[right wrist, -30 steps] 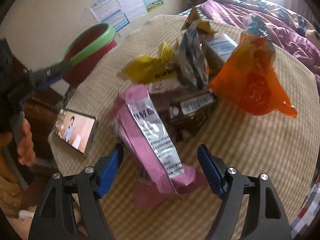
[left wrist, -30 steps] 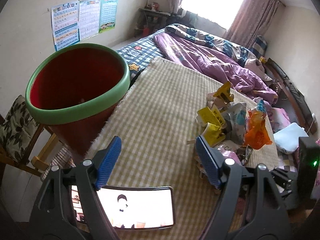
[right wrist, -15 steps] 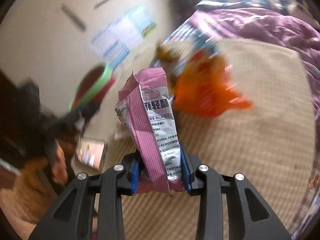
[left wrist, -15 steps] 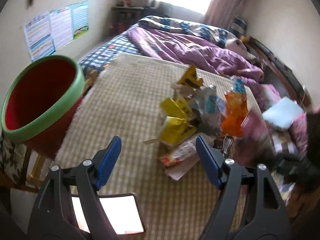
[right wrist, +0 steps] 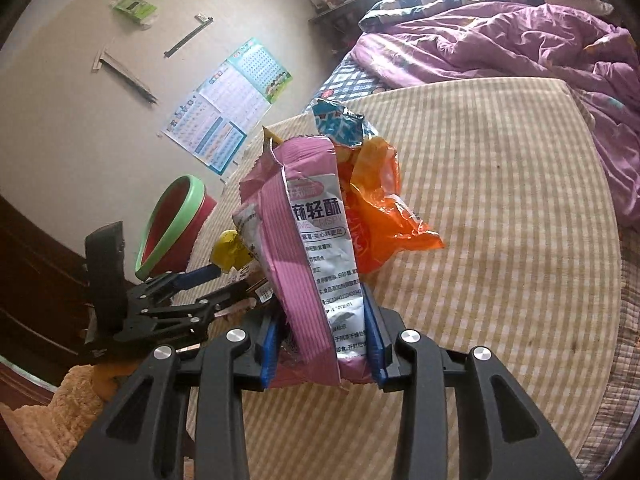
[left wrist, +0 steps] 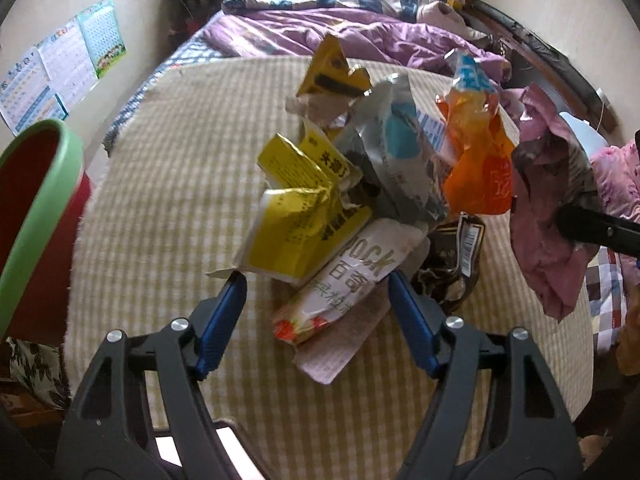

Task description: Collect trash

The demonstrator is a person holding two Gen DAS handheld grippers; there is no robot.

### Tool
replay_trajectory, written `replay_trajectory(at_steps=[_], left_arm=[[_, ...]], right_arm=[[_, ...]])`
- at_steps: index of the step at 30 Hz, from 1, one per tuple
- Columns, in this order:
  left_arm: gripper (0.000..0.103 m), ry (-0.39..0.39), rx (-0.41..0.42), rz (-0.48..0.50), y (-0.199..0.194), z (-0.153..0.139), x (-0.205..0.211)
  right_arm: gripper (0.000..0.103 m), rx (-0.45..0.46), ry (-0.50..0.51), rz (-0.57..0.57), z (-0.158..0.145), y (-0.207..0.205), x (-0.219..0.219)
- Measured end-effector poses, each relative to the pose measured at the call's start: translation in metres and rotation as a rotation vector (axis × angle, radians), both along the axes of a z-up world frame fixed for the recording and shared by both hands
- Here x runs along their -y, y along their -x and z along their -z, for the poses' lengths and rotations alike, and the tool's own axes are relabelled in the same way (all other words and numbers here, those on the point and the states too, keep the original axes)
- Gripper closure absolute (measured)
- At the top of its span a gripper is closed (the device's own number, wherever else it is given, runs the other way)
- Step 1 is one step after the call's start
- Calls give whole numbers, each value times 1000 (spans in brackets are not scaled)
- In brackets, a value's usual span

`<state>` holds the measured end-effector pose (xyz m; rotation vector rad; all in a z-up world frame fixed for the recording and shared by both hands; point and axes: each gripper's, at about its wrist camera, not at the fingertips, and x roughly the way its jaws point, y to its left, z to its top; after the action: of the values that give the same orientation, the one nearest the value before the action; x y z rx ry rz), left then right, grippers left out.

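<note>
Two claws angled down over checked-cloth counter: right claw (right wrist: 320, 344) clamped on crinkly pink wrapper (right wrist: 308, 256), jaws easing apart; left claw (left wrist: 316, 316) gaping, closing, straddling glossy white packet (left wrist: 344, 284) untouched.

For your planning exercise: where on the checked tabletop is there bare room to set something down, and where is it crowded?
Bare: between the bin and the wrapper pile, and the table's far side toward the bed. Crowded: the pile itself.
</note>
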<state>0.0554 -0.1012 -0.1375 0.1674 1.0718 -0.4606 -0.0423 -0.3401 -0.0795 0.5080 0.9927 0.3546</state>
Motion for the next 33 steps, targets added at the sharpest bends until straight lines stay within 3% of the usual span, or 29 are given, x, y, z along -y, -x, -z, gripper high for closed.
replay_trajectory(at_steps=[3, 8, 10, 15, 17, 24, 27, 28, 33], left_arm=[[33, 7, -32, 17, 0, 4, 5], [59, 4, -48, 43, 7, 5, 12], [63, 15, -53, 51, 9, 2, 13], [63, 27, -44, 63, 11, -2, 11], [54, 26, -44, 63, 11, -2, 10], [53, 47, -78, 52, 11, 9, 11], [58, 63, -84, 41, 13, 9, 7], [64, 65, -82, 37, 14, 8, 6], [70, 94, -52, 10, 19, -4, -8]], right_arm=[[67, -9, -16, 0, 3, -3, 0], [67, -11, -27, 2, 5, -5, 1], [67, -9, -30, 1, 5, -8, 3], [67, -8, -35, -3, 7, -8, 2], [67, -9, -36, -8, 6, -10, -1], [67, -4, -33, -25, 5, -10, -10], [67, 1, -34, -28, 4, -10, -13], [67, 5, -37, -30, 3, -10, -14], [67, 28, -39, -38, -1, -12, -18]])
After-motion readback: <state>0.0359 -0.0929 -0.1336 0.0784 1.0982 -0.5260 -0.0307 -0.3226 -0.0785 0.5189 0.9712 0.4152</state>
